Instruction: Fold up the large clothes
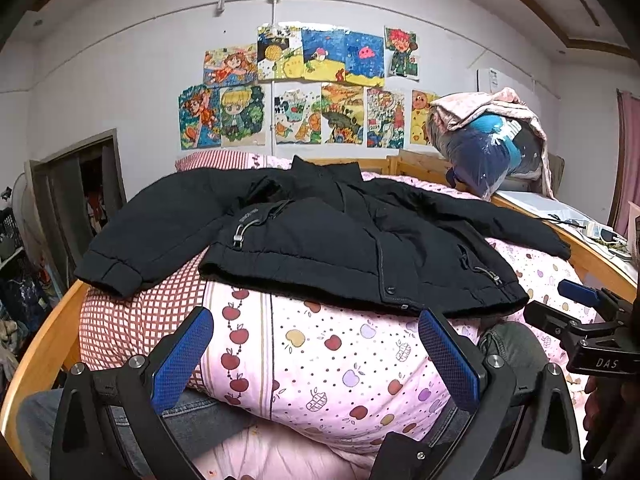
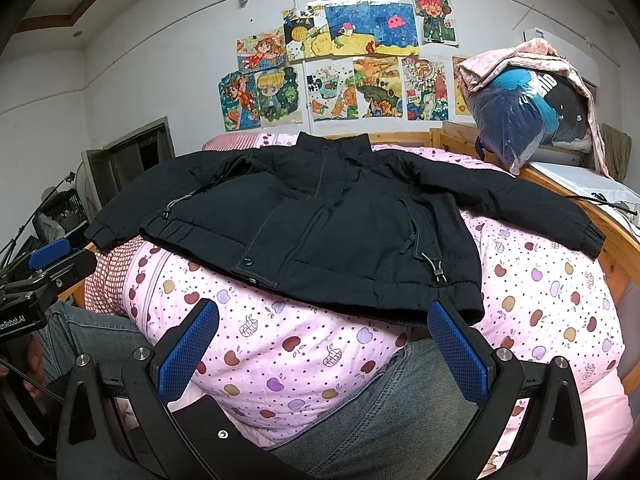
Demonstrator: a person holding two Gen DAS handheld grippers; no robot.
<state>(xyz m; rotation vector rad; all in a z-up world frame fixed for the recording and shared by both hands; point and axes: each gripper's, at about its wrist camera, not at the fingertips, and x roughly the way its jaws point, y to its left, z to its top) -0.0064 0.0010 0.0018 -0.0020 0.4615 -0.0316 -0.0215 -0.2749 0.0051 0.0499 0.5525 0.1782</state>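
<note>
Right up against the lens, the left gripper (image 1: pixel 316 344) hangs with its blue pads spread wide, nothing between them, over the person's denim-clad knees (image 1: pixel 208 408) at the near edge of the bed (image 1: pixel 44 344). The right gripper (image 2: pixel 324 340) is the same story: jaws released, empty, poised just short of the hem.

And there's the job: a black padded jacket (image 1: pixel 320 240) laid front-up on the pink apple-print duvet (image 1: pixel 320 368), collar toward the headboard end, hem toward the near edge, both sleeves thrown out to the sides. The left cuff (image 1: pixel 108 272) droops over the left edge of the bed onto red checked fabric; the right cuff (image 2: pixel 592 236) reaches almost to the wooden rail on the right.

No fold looks made yet, so I'd call this the very start. To do it well, take a sleeve first: pinch at the cuff, where the ribbing gives a firm bite, lift it clear of the duvet and lay it across the chest, flat. Padded cloth is springy, so I'd expect it to bounce back unless pressed down. The duvet bulges underneath, so watch the jacket doesn't slide toward the near edge, and keep the pads off the toggle cords (image 2: pixel 436 268) at the hem.
</note>
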